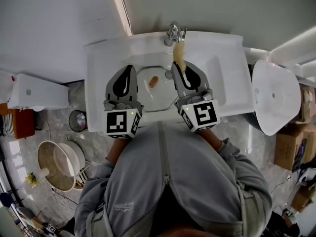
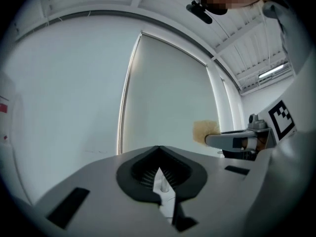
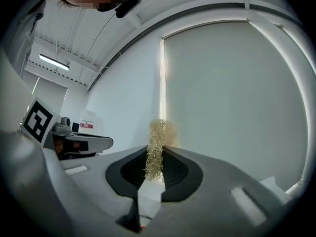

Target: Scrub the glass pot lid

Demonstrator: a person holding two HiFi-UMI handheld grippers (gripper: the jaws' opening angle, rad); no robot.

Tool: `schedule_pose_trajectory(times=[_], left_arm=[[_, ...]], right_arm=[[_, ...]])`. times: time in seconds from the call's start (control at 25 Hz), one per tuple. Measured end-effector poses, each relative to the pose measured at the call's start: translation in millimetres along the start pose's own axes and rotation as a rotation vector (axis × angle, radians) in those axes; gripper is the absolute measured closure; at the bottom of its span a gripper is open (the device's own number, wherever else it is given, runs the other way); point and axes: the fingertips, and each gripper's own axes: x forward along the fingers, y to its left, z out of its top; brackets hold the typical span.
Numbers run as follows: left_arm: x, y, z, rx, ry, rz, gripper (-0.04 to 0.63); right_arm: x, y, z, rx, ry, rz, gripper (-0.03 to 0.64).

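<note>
The soft gray jacket [image 1: 163, 181] is closest. Just past it, the left gripper [image 1: 128, 70] has its gray fingers pressed together on nothing. The right gripper [image 1: 178, 69] pinches a scratchy tan scrubber [image 1: 178, 53] that pokes out past its tips. Farther off, the round glass pot lid [image 1: 154, 83] with a brown knob lies in the smooth white sink [image 1: 227, 73], near the shiny metal tap [image 1: 174, 33].

The glass pot lid [image 1: 153, 82] (brown knob up) seems to lie flat in the sink [image 1: 217, 68] basin; the tan fibrous scrubber [image 3: 157, 149] sits pinched in the right gripper [image 1: 177, 66].
</note>
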Motion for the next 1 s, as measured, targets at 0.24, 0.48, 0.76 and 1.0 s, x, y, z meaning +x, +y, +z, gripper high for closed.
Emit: schedule_pose_trajectory(times=[0.24,0.48,0.76,1.0], left_arm=[[-6,-15,-15,0.014,0.022,-0.001,0.589],[-6,-21,-15,0.031,0.036,0.0,0.589],[-4,-35,-24,0.043,0.054,0.011,0.589],[3,-51,-28,0.035,0.055,0.012,0.589]], right_arm=[[-7,7,-16,0.014,0.041,0.011,0.571],[-9,8,-15,-0.013,0.038,0.04,0.569],[-13,-1,-19,-0.012,0.04,0.073,0.571],[-17,-9,-24,-0.015,0.042,0.1,0.569]])
